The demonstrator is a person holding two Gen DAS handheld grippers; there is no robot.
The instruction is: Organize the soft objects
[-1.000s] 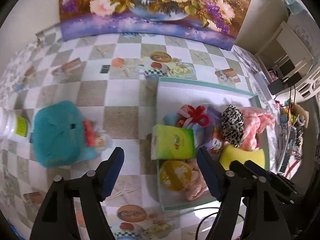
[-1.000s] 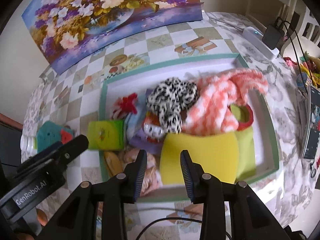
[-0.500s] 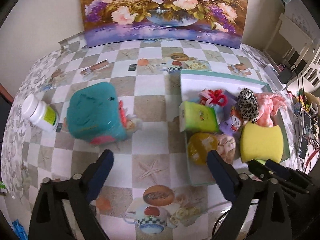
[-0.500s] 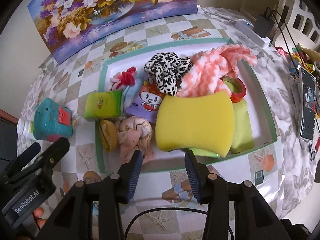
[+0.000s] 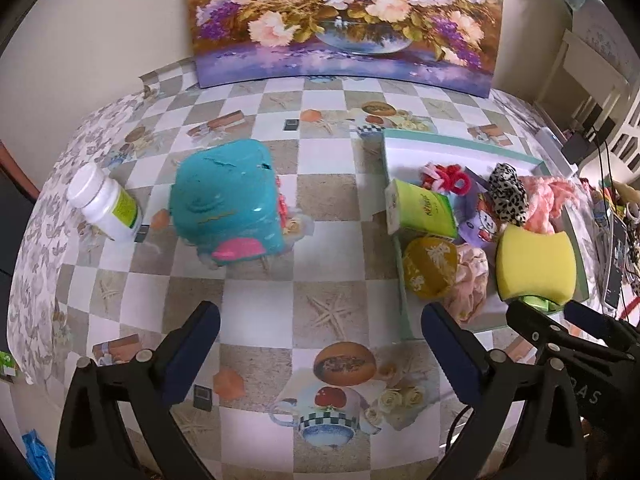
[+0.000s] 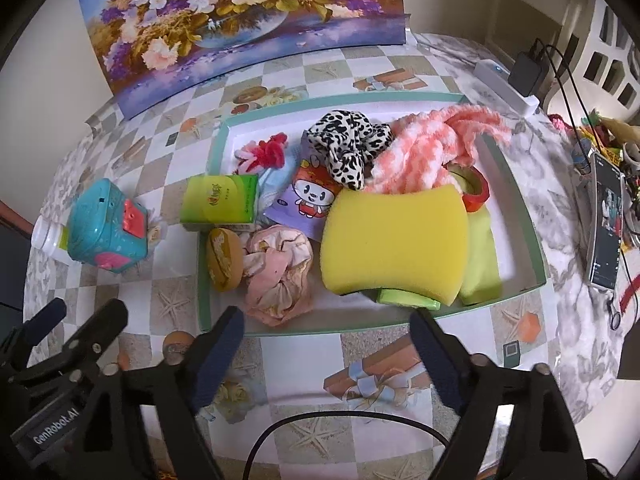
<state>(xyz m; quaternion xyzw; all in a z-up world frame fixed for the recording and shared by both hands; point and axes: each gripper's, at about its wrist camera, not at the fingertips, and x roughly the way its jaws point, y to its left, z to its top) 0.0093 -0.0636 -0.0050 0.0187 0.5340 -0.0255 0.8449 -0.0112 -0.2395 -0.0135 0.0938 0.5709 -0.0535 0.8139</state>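
A green-rimmed white tray [image 6: 516, 184] [image 5: 452, 142] holds soft things: a yellow sponge [image 6: 394, 240] [image 5: 536, 266], a pink-and-white knit cloth [image 6: 432, 148], a leopard-print scrunchie [image 6: 348, 140], a crumpled pink cloth [image 6: 278, 276], a green tissue pack [image 6: 220, 202] [image 5: 424, 210], a purple cartoon packet [image 6: 308, 200] and a red bow [image 6: 268, 152]. My right gripper [image 6: 326, 354] is open and empty, just in front of the tray. My left gripper [image 5: 320, 354] is open and empty, over the table left of the tray.
A teal plastic toy [image 5: 226, 202] [image 6: 106, 230] and a white pill bottle [image 5: 106, 202] stand left of the tray. A flower painting [image 5: 344, 20] leans on the back wall. A phone [image 6: 606, 232], cables and a power strip [image 6: 504, 82] lie at the right.
Both grippers have pulled back from the tray towards the table's front edge. My right gripper has opened wide. The yellow sponge now lies in the tray.
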